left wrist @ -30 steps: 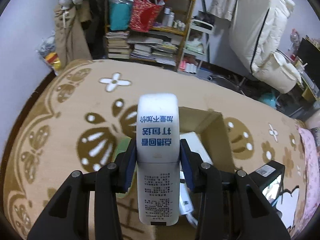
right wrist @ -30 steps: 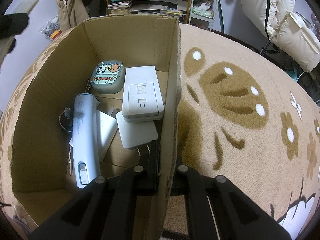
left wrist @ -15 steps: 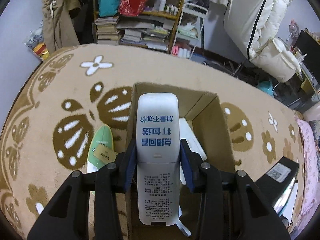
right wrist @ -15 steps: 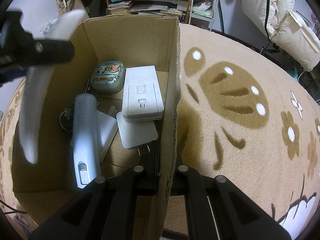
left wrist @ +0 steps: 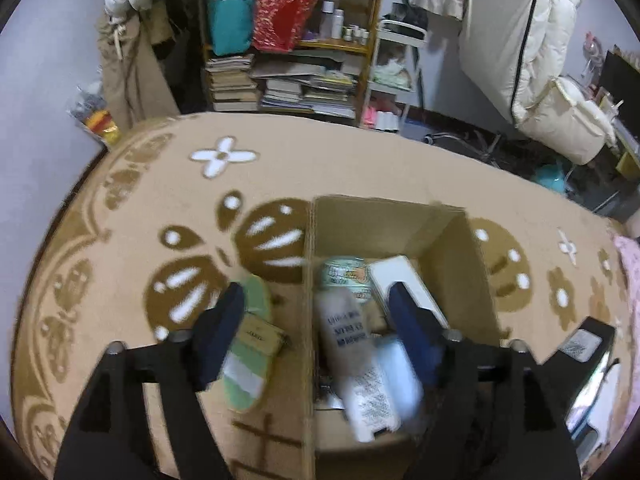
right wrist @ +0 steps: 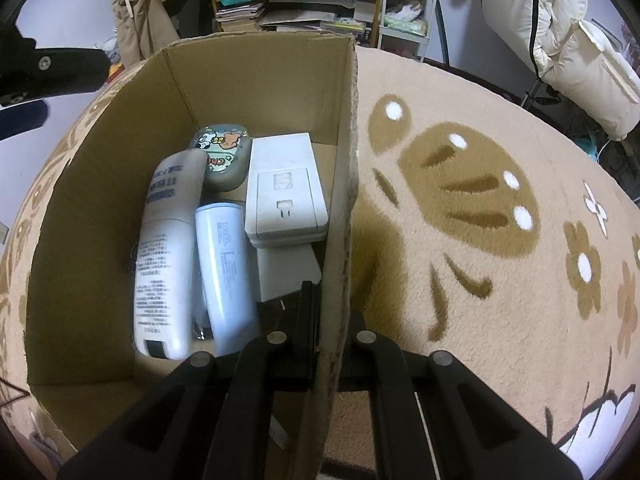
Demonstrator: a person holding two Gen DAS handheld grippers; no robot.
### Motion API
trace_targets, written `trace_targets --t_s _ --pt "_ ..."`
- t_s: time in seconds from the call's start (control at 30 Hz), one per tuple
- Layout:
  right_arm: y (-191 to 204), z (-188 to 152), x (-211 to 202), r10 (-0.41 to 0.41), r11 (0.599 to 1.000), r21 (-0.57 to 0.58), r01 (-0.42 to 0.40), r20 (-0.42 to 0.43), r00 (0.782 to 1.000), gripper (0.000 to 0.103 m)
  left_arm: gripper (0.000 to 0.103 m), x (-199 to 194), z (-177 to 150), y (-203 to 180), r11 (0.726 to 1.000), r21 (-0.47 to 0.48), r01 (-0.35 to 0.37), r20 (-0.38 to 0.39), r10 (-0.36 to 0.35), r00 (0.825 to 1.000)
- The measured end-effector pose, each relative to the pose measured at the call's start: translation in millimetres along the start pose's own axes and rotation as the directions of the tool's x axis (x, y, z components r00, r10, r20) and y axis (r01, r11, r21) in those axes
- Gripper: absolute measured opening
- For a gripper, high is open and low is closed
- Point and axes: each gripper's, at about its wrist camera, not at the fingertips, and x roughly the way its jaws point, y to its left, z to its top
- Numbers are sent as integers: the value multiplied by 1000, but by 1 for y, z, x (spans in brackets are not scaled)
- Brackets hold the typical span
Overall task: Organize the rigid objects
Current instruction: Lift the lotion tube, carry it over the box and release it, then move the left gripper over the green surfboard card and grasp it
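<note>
A cardboard box (right wrist: 260,80) stands open on the carpet. My right gripper (right wrist: 330,312) is shut on its right wall (right wrist: 344,184), one finger inside and one outside. A white tube with printed text (right wrist: 164,256) lies in the box along the left, next to a pale blue cylinder (right wrist: 224,264). My left gripper (left wrist: 316,320) hangs above the box (left wrist: 384,216), its jaws opening. The tube (left wrist: 360,368) shows blurred below and between them, free of the pads. A left gripper finger (right wrist: 48,66) also shows at the top left.
The box also holds a cartoon-printed case (right wrist: 220,156), a white socket block (right wrist: 286,196) and a flat white adapter (right wrist: 286,276). A green and white item with a brown label (left wrist: 248,344) lies on the carpet left of the box. Shelves (left wrist: 296,60) and furniture stand behind.
My left gripper came over the box and opened. The white tube left its pads and dropped into the box beside the blue cylinder. The right gripper kept its hold on the wall.
</note>
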Motion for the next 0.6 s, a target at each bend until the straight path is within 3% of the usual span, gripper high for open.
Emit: trace_targets --t_s 0.07,0.17,0.37,0.6 --pt "-1 0 0 2 1000 1 -2 -1 1000 7 96 2 2 9 1000 -3 -20 -6 20 1000" --pt "-1 1 0 1 1000 -1 -1 0 1000 7 101 3 4 27 997 -27 -65 9 66 998" --pt "-2 1 0 0 1000 -3 0 0 1000 7 102 14 2 68 992 -76 -104 -14 103 995" --pt "-2 1 0 0 1000 -2 0 0 1000 7 102 41 -14 97 988 -59 -145 -109 138 984"
